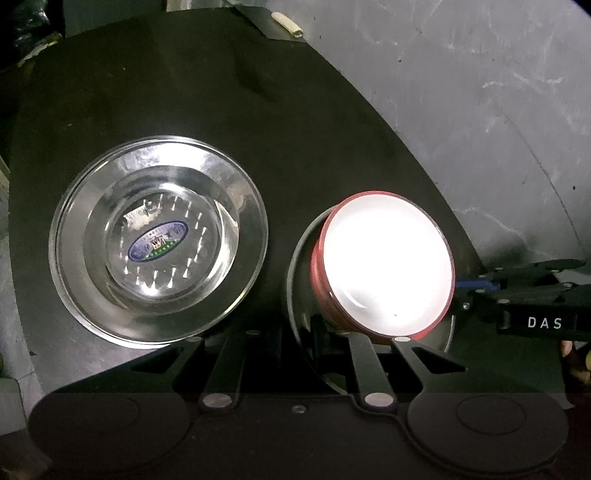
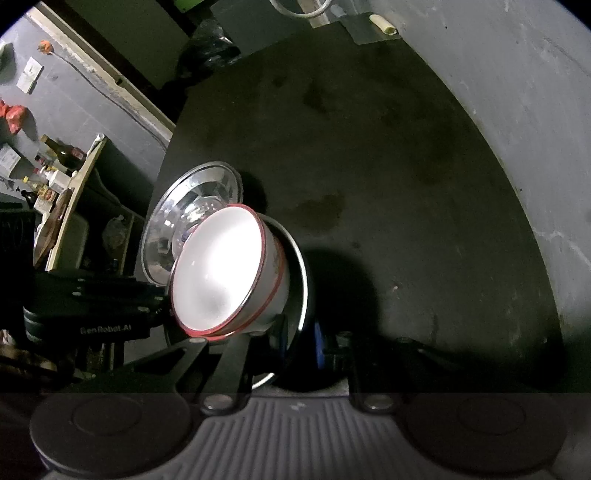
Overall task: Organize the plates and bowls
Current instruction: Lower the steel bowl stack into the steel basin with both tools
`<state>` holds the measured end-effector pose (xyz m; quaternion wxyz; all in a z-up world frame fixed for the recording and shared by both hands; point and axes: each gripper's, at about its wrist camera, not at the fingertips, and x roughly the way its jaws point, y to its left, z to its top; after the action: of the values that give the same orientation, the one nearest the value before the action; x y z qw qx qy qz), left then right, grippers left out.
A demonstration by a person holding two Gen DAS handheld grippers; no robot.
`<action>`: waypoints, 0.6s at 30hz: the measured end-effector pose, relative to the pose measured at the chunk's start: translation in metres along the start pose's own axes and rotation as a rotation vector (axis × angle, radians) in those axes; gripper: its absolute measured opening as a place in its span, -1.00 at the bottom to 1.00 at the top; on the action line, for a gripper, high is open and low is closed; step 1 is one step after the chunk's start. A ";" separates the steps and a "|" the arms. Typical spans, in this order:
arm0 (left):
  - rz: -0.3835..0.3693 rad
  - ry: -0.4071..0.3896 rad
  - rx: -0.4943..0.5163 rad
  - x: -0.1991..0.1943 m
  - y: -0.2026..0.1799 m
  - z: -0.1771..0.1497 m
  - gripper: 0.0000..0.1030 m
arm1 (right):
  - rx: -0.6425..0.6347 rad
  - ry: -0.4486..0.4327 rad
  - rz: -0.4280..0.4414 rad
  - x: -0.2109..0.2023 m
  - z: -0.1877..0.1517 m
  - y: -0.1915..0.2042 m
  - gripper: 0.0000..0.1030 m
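A red-rimmed white bowl point(image 1: 384, 264) sits tilted in a dark steel plate point(image 1: 295, 295) above the black table. My left gripper point(image 1: 325, 332) is shut on the near rim of that plate. My right gripper point(image 1: 458, 291) comes in from the right and is shut on the plate's other edge; in the right wrist view its jaws point(image 2: 299, 332) clamp the plate rim point(image 2: 301, 273) below the bowl point(image 2: 218, 266). A steel bowl with a sticker point(image 1: 159, 240) rests in a shiny steel plate point(image 1: 70, 258) on the left, also in the right wrist view point(image 2: 162, 221).
The black round table point(image 1: 221, 110) ends at a grey floor point(image 1: 480, 110) on the right. A small cream tube point(image 1: 288, 24) lies at the far edge. A shelf with bottles point(image 2: 55, 173) stands to the left in the right wrist view.
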<state>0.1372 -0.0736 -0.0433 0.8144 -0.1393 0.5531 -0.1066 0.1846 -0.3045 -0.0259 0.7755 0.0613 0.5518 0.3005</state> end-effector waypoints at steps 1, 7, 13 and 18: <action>0.000 -0.004 0.000 -0.002 0.001 0.000 -0.72 | -0.003 -0.001 0.000 -0.001 0.000 0.001 -0.69; 0.002 -0.025 -0.002 -0.012 0.003 0.001 -0.72 | -0.017 -0.009 0.006 -0.004 0.005 0.007 -0.69; 0.008 -0.038 -0.026 -0.019 0.007 0.001 -0.74 | -0.037 -0.010 0.008 -0.005 0.008 0.014 -0.68; 0.016 -0.053 -0.050 -0.029 0.012 0.000 -0.76 | -0.057 -0.009 0.015 -0.003 0.012 0.021 -0.67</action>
<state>0.1267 -0.0530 -0.0222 0.8260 -0.1578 0.5349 -0.0825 0.1859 -0.2861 -0.0096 0.7771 0.0446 0.5391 0.3216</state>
